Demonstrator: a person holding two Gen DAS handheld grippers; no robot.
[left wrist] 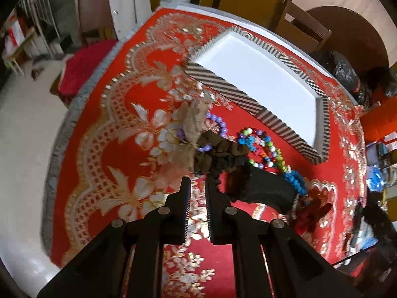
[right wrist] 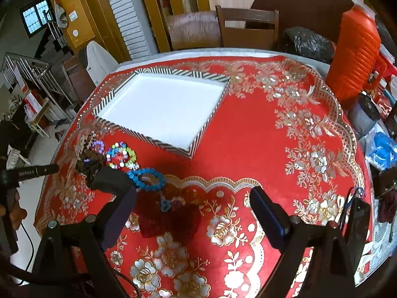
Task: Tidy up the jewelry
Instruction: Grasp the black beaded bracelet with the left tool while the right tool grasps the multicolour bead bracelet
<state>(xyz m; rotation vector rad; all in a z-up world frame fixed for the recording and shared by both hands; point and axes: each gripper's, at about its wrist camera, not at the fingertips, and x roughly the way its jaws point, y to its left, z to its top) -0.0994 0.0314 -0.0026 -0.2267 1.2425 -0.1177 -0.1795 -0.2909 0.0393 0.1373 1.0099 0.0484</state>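
Since the striped tray holds nothing yet and all the jewelry lies on the red tabletop just in front of its near edge, the job looks to be at its very start, with the first pick being lined up. In the left wrist view the left gripper hangs over the near end of the heap with its fingers drawn close together, only a narrow slit between them and nothing held; the dark scrunchie lies just past the tips. The right gripper has its fingers spread wide and empty, poised above a dark red pouch. The heap is a tangle: a purple bead bracelet partly under a tan gauze pouch, a multicoloured bead bracelet, and a blue bead bracelet touching the scrunchie. The next move, as I judge it, calls for parting the left fingers, lowering over one piece alone, closing, and carrying it up over the tray wall; overlapping beads could drag along.
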